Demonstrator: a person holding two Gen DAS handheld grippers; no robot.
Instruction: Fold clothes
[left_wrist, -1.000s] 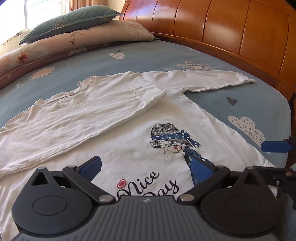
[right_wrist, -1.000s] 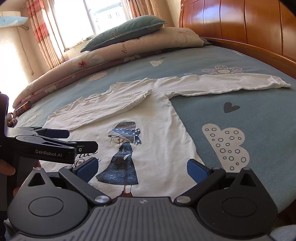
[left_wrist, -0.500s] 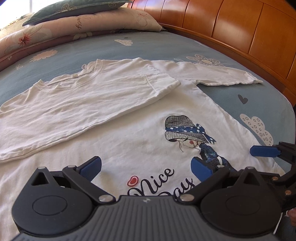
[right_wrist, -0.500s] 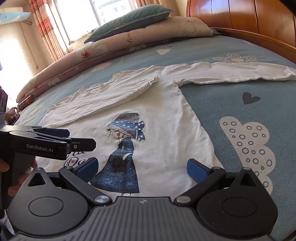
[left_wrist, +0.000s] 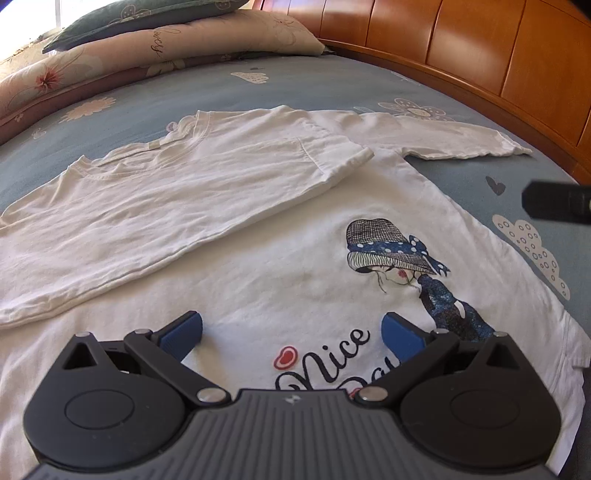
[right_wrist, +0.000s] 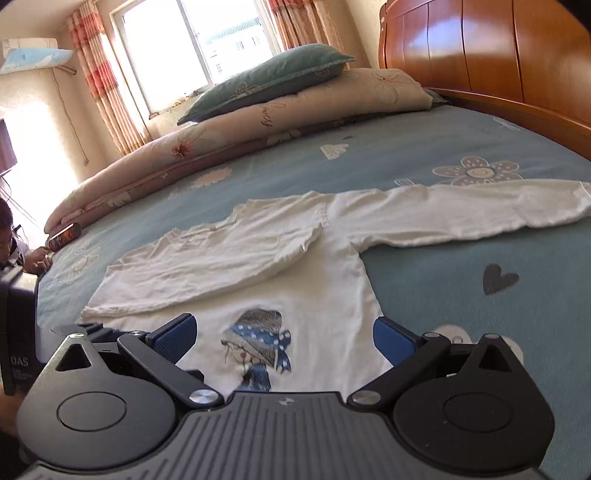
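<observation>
Lying flat on the bed (right_wrist: 424, 155), the white shirt (left_wrist: 229, 266) has one sleeve folded across its chest and the other sleeve (right_wrist: 461, 214) stretched toward the headboard (right_wrist: 517, 55). The left tool (left_wrist: 291, 332) and right tool (right_wrist: 284, 334) hover wide apart over the shirt, holding nothing

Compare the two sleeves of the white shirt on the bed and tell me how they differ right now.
The folded sleeve lies across the shirt's chest, over the body; the outstretched sleeve lies flat on the blue bedsheet, clear of the body. The folded sleeve's cuff ends near the shirt's middle; the outstretched sleeve's cuff points toward the wooden headboard. Both are long, white and a little wrinkled.
</observation>
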